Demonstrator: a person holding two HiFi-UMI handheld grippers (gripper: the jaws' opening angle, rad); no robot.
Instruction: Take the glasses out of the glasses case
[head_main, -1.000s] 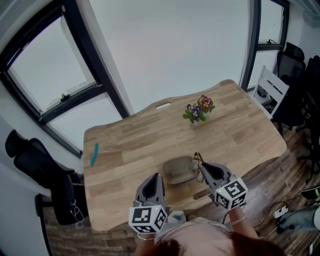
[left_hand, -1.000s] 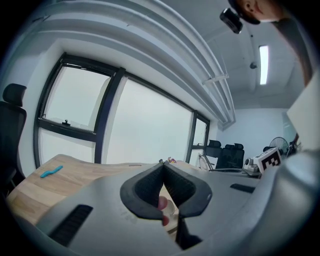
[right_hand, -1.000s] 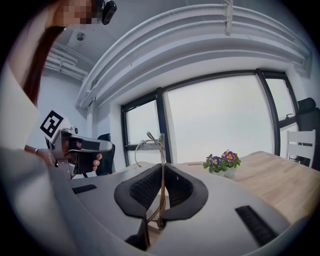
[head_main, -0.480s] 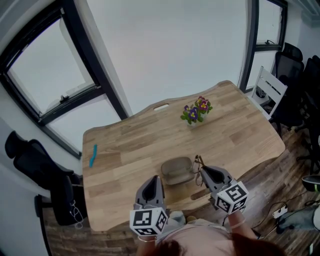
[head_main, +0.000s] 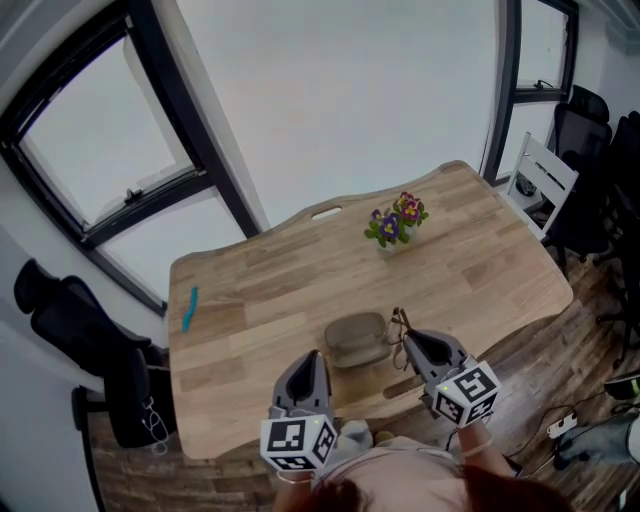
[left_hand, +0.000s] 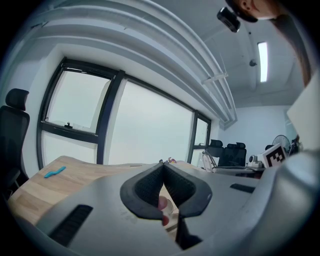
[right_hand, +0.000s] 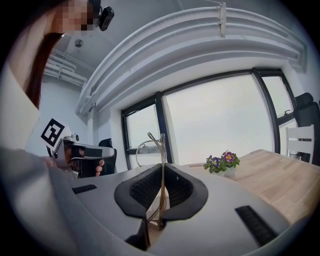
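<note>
Head view: across the last second almost nothing has moved. The glasses (head_main: 399, 321) stay clamped in the right gripper (head_main: 408, 338), just to the right of the glasses case (head_main: 357, 339), which lies on the wooden surface (head_main: 260, 285). Since the frame is already clear of the case, the taking-out looks done and the person seems to be pausing. The left gripper (head_main: 311, 354) hovers just on the near-left side of the case, not touching it. Both are held low and close to the body, pointing away from the person. A flower pot (head_main: 397, 221) stands well beyond the case.

Left gripper view: the left gripper (left_hand: 163, 167) is clenched, its pads meeting at the tips with nothing between them, and it is angled slightly upward over the surface.

Right gripper view: the right gripper (right_hand: 162, 172) is grasping the thin metal frame of the glasses (right_hand: 161, 147), which stands upright out of the pads, a lens rim curving off to the left
</note>
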